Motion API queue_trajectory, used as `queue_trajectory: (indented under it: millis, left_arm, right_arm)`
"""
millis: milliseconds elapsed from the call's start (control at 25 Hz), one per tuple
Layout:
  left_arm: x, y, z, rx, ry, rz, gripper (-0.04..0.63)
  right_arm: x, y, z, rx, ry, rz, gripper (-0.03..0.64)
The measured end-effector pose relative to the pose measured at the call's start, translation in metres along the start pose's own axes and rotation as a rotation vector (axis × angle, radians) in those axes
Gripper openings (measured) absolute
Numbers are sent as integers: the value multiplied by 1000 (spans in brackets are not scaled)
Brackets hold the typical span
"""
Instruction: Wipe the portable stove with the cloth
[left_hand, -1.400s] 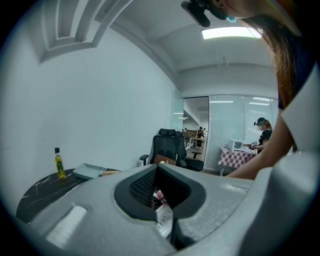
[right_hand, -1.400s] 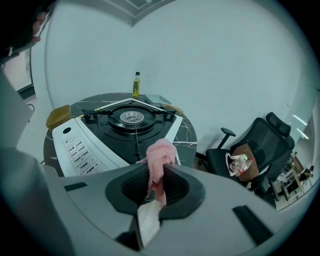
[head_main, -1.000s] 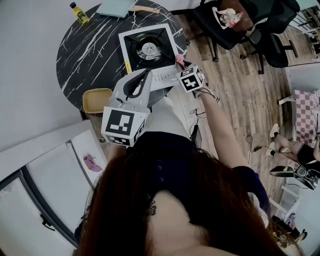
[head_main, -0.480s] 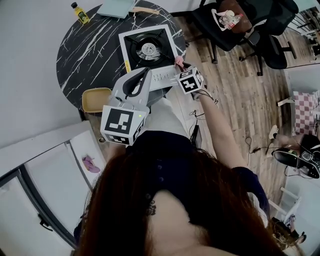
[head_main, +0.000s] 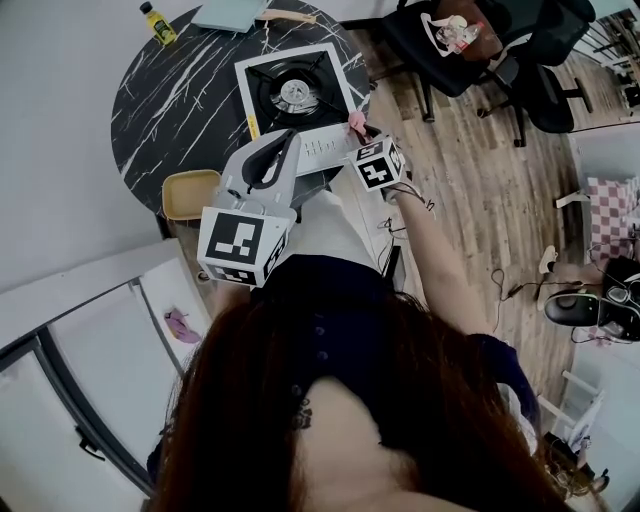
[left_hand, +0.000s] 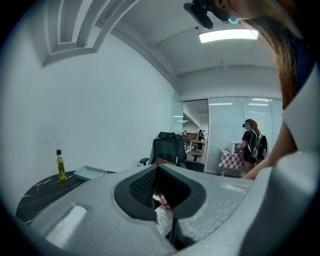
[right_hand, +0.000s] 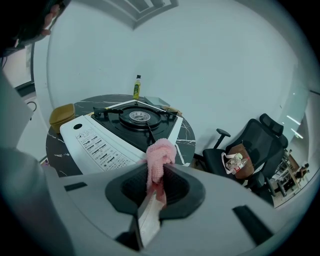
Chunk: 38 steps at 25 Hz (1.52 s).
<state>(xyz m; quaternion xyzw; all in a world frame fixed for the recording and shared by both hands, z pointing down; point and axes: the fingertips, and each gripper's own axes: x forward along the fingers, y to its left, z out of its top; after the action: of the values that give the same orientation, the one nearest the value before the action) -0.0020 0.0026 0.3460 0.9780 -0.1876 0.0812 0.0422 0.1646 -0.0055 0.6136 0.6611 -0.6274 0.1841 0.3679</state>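
One fluffy pink cloth (right_hand: 161, 152), pinched tight in the right gripper (right_hand: 156, 175), sits at the near right corner of one square, white-rimmed portable stove (right_hand: 131, 118) on the round black marble table (head_main: 180, 100). Left gripper (left_hand: 163, 212): jaws together, nothing between them.

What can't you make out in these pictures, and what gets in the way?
- Head view: the stove's near edge, covered by the left gripper.
- Head view: whether the cloth in the right gripper touches the stove; too small to tell.
- Right gripper view: the print on the bottle and on the stove; too small to read.
- Left gripper view: the stove, almost all of it behind that gripper's own body.
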Motion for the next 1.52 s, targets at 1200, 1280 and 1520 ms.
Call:
queue_trajectory:
  millis: [1200, 1280, 1520]
  left_arm:
    - [-24, 26, -9, -7, 5, 132, 11]
    - [-26, 26, -9, -7, 4, 137, 12]
    - [-24, 29, -8, -16, 8, 142, 12]
  right_arm:
    - [-19, 6, -15, 68, 18, -59, 56]
    - [-19, 7, -15, 62, 17, -63, 57]
    - [-19, 12, -10, 4, 4, -55, 57]
